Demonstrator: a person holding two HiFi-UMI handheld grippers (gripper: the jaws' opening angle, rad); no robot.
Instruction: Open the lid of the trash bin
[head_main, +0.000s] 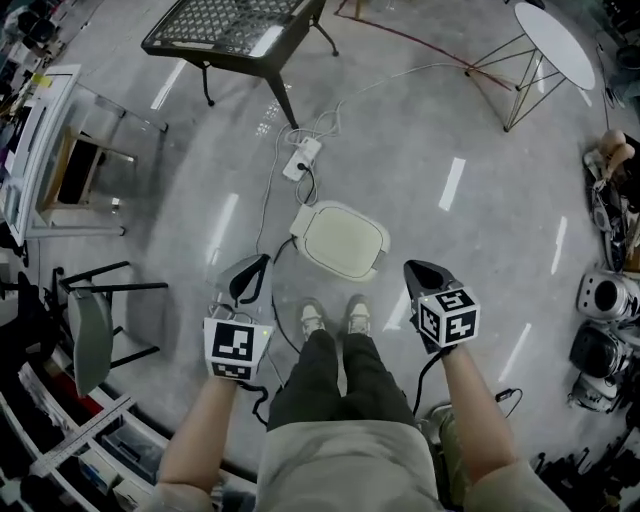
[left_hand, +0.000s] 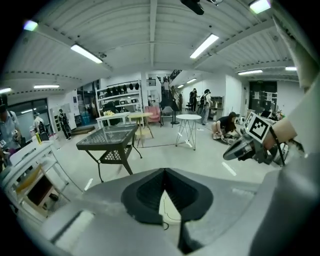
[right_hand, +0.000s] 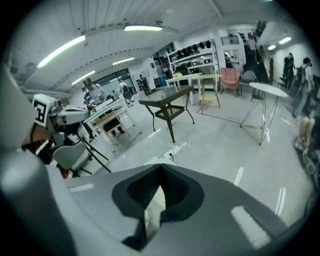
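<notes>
The trash bin (head_main: 340, 240) stands on the floor just beyond the person's shoes (head_main: 335, 318), its cream rounded lid down. My left gripper (head_main: 250, 277) hovers left of the bin, and my right gripper (head_main: 425, 275) hovers to its right; neither touches it. Both are shut with nothing between the jaws. In the left gripper view the dark jaws (left_hand: 164, 172) meet at the tips, and a sliver of the cream lid (left_hand: 167, 202) shows through the slit below. In the right gripper view the jaws (right_hand: 160, 167) also meet, with the lid (right_hand: 154, 197) seen beneath them.
A power strip (head_main: 302, 158) with cables lies just beyond the bin. Farther off stand a black mesh table (head_main: 235, 30) and a white round table (head_main: 555, 40). A grey chair (head_main: 90, 330) is at the left, and equipment (head_main: 605, 300) is piled at the right.
</notes>
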